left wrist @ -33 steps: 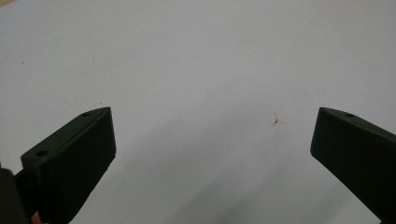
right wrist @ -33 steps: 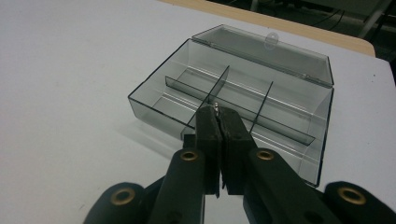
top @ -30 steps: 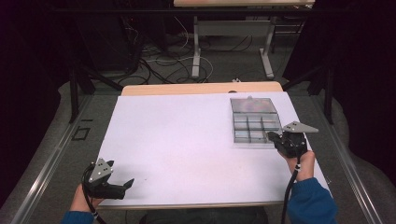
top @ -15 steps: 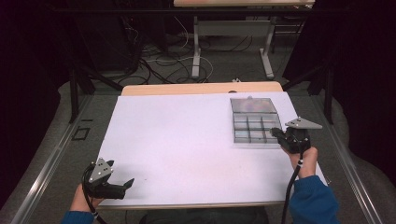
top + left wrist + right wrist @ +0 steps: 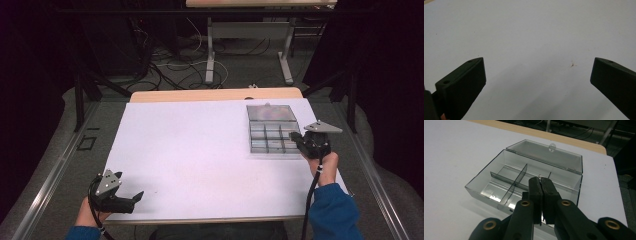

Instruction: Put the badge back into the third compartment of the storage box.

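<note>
Compared with the high view of a second ago, the right gripper point(image 5: 298, 139) is seen shifted slightly toward the right edge of the table, its tips now over the near right corner of the clear plastic compartment box point(image 5: 270, 135) rather than just below it; the left gripper point(image 5: 131, 197) is found unchanged at the near left corner.

In the right gripper view the jaws of the right gripper point(image 5: 541, 179) are seen pressed together, and a tiny metallic piece point(image 5: 540, 176) is pinched at their very tips; what it is cannot be told. The tips are held above the right part of the box point(image 5: 484, 190), whose hinged transparent lid point(image 5: 544, 152) is laid open toward the far side. Grey dividers point(image 5: 517, 181) are seen splitting the inside into cells.

The jaws of the left gripper point(image 5: 537, 75) are spread wide apart with nothing between them, over bare tabletop.

The box is placed near the far right corner of the white table point(image 5: 200, 145), close to the right edge. A wide bare stretch of white surface is left between the two grippers, and a wooden strip point(image 5: 200, 95) is exposed along the far edge.
</note>
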Motion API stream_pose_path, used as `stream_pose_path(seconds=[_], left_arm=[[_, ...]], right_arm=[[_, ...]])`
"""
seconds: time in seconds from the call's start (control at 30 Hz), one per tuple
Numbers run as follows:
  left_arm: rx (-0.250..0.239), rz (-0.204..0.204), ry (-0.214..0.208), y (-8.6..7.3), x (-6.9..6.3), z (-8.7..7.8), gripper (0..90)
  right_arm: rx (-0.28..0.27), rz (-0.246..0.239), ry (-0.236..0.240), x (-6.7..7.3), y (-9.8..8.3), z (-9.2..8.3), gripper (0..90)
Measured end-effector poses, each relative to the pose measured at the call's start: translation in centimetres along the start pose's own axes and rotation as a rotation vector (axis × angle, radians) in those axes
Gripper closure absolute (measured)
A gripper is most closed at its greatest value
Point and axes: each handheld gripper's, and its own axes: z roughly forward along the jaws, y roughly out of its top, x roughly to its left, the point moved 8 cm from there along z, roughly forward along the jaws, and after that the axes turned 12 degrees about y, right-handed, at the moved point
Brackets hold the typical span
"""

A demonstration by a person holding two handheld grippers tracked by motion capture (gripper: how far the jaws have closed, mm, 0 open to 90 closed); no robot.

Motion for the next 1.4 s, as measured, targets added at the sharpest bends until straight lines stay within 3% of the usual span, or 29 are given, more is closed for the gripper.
stream_pose_path(seconds=[0.33,0.5,0.73,1.17,1.4], left_arm=[[-0.002,0.002,0.007,0.1,0.1,0.0,0.2],[-0.003,0.003,0.006,0.1,0.0,0.1,0.2],[-0.005,0.007,0.004,0.1,-0.1,0.1,0.2],[-0.002,0.014,0.006,0.2,0.0,0.2,0.3],[-0.003,0.014,0.004,0.2,0.0,0.2,0.2]], right_arm=[[-0.004,0.012,-0.012,-0.8,0.6,1.1,88.1],[-0.015,-0.008,-0.028,-1.3,0.9,1.7,88.1],[-0.007,0.011,-0.046,-2.2,0.6,2.6,88.1],[0.072,0.033,-0.081,-4.1,-1.0,5.5,87.9],[0.121,0.001,-0.113,-4.6,-1.8,6.7,87.7]])
